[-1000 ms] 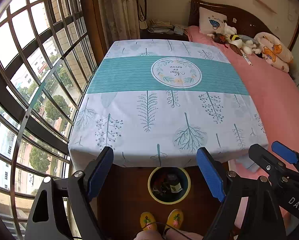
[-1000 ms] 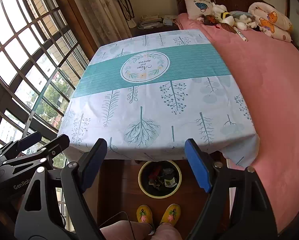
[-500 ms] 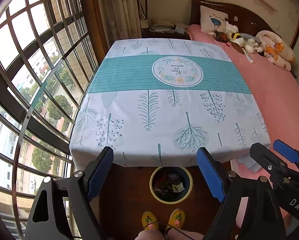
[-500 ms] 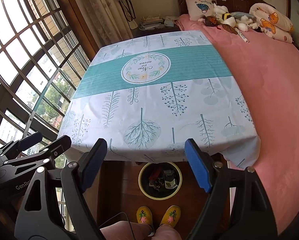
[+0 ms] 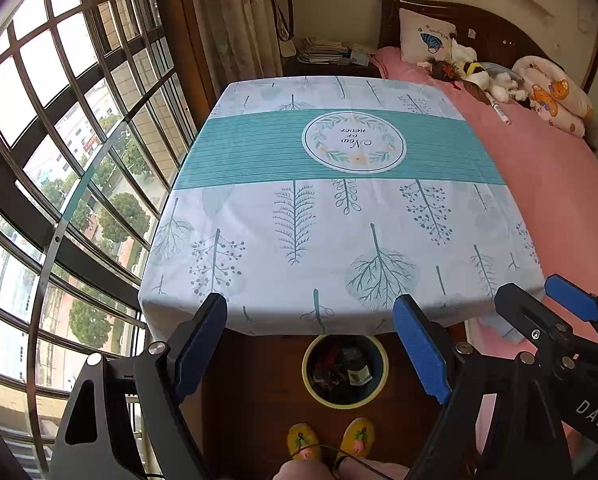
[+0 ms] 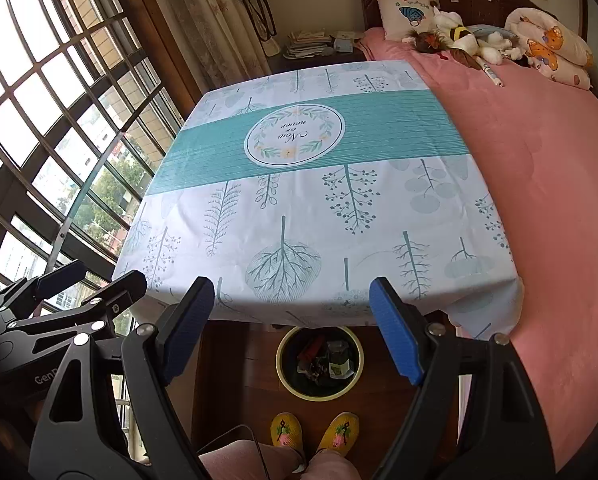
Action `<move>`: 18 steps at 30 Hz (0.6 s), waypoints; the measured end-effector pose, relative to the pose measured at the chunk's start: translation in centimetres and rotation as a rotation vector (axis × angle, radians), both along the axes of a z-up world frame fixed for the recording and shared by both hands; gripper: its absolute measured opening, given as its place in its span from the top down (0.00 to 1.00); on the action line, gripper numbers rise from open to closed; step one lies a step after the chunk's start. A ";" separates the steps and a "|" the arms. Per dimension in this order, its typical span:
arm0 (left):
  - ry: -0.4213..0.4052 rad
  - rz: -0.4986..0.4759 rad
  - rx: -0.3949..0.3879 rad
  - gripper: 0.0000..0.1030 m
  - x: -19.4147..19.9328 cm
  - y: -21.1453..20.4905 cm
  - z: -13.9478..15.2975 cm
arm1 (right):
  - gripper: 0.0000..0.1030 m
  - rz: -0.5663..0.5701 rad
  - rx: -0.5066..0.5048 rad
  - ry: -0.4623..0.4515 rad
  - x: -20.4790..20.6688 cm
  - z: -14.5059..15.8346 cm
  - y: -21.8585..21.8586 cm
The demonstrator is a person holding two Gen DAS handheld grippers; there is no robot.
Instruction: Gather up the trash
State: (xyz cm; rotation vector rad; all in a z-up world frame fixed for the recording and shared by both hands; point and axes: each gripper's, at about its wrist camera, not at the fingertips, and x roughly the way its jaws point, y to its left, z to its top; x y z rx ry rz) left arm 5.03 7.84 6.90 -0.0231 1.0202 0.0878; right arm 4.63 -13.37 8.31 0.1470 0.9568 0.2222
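Bedroom by a big window, wood floor nearest. Left gripper (image 5: 311,344) and right gripper (image 6: 291,328) both spread wide, nothing held. Trash bin (image 5: 345,372) sits on the floor below and between the fingers, wrappers inside, slippers (image 6: 313,432) just behind it. Past the fingertips, table with tree-print cloth (image 5: 339,208) shows no litter. Pink bed (image 6: 539,160) beyond right fingers, plush toys (image 6: 467,40) far. Judged: collecting looks done, or next needs a search for leftover trash.

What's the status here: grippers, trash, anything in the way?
Left gripper and right gripper open, empty. Trash sits in the bin on the floor by the table. Tablecloth bare; nothing in the way.
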 end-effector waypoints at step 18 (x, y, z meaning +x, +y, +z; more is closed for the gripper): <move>-0.009 -0.003 -0.009 0.16 0.6 -0.5 -0.3 | 0.24 0.015 0.003 0.000 0.8 -0.3 -0.4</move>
